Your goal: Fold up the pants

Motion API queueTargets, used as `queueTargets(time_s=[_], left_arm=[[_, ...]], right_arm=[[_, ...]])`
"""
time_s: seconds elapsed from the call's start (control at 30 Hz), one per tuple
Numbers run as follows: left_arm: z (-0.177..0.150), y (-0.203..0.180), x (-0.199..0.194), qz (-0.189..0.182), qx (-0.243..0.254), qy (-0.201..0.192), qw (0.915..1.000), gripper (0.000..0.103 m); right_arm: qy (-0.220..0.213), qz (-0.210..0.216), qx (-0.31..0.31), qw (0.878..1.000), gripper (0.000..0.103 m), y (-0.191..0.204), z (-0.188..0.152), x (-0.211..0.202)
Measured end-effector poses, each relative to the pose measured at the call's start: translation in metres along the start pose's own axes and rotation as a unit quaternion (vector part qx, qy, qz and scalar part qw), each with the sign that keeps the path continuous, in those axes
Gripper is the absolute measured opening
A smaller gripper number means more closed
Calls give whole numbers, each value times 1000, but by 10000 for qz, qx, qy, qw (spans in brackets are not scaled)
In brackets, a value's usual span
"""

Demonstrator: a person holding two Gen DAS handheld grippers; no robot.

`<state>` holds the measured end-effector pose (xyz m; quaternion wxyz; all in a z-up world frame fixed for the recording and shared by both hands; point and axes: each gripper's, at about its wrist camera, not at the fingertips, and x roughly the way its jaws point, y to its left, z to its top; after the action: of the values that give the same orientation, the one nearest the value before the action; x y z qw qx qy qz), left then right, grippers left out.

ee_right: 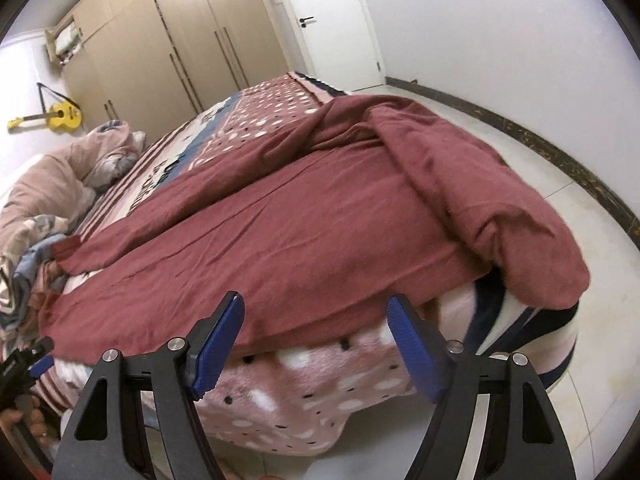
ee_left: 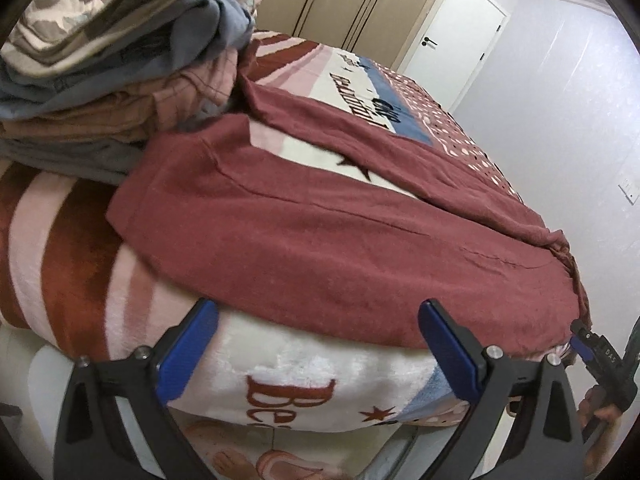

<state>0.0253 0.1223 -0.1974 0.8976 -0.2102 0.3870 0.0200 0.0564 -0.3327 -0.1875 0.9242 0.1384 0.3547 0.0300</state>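
Note:
Dark red pants [ee_left: 320,232] lie spread on the bed, legs running toward the far side; in the right wrist view the pants [ee_right: 280,232] lie flat with one end bunched up at the bed's right corner. My left gripper [ee_left: 320,316] is open and empty, just short of the pants' near edge. My right gripper [ee_right: 316,312] is open and empty, also at the near edge. The right gripper shows at the far right of the left wrist view [ee_left: 588,344], and the left gripper at the far left of the right wrist view [ee_right: 36,356].
A patterned pink, white and blue blanket [ee_left: 304,376] covers the bed. A pile of folded clothes [ee_left: 104,92] sits at the left. Crumpled bedding [ee_right: 52,184] lies at the head. Wardrobes [ee_right: 180,40], a door [ee_right: 328,20], a yellow guitar [ee_right: 60,118] and tiled floor [ee_right: 592,320] surround the bed.

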Motion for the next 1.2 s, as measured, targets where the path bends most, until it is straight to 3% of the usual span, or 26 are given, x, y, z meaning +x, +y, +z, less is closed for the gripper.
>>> queueTargets(time_s=[0.3, 0.37, 0.43, 0.5, 0.6, 0.7, 0.93, 1.2], left_arm=[[12, 5, 10, -463, -408, -9, 9981, 96], [16, 3, 10, -464, -314, -77, 9984, 79], [22, -1, 12, -464, -255, -157, 9985, 45], [27, -7, 16, -529, -216, -143, 9983, 24], [33, -19, 18, -622, 38, -199, 9979, 6], [40, -27, 6, -700, 212, -500, 9961, 4], [62, -21, -36, -469, 371, -1252, 9903, 3], [66, -6, -64, -51, 329, -1645, 9858, 3]], right_arm=[[-95, -215, 218, 9995, 72, -6, 1, 2], [-160, -297, 269, 9991, 72, -9, 1, 2], [-199, -312, 371, 9986, 72, -13, 1, 0], [-191, -297, 457, 9983, 72, -18, 0, 1], [-214, -258, 473, 9983, 72, -19, 0, 2], [-220, -245, 535, 9980, 72, -19, -2, 4], [-206, -270, 864, 9957, 72, -28, -7, 8], [-393, -132, 941, 9947, 74, -26, -9, 6]])
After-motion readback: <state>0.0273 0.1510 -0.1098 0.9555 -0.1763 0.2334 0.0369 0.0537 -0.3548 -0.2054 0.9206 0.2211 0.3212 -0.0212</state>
